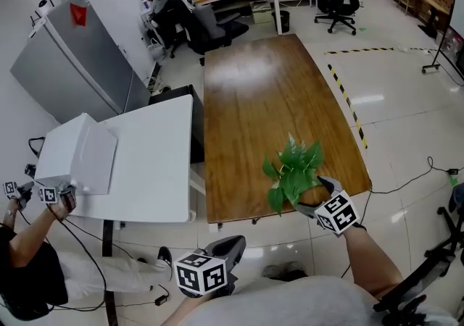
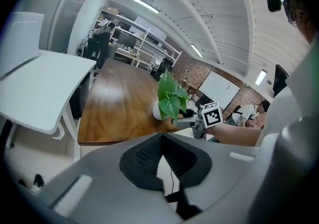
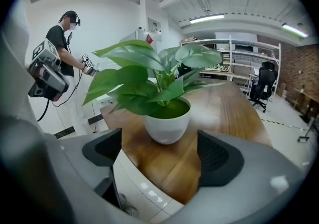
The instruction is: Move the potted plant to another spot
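Currently the right hand-held gripper (image 3: pixel 160 154) is spread wide. The potted plant (image 3: pixel 167 118) sits untouched just ahead of the gap, at the near right corner of the wooden desk (image 1: pixel 254 100). Advance level, centre the pot, and close below the rim, clear of the leaves. Left hand-held gripper (image 2: pixel 162 161) is pressed together, empty.

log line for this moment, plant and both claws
potted plant: upright on wooden table near corner | right claw: open, plant at tips, not gripped | left claw: shut, empty, away from plant
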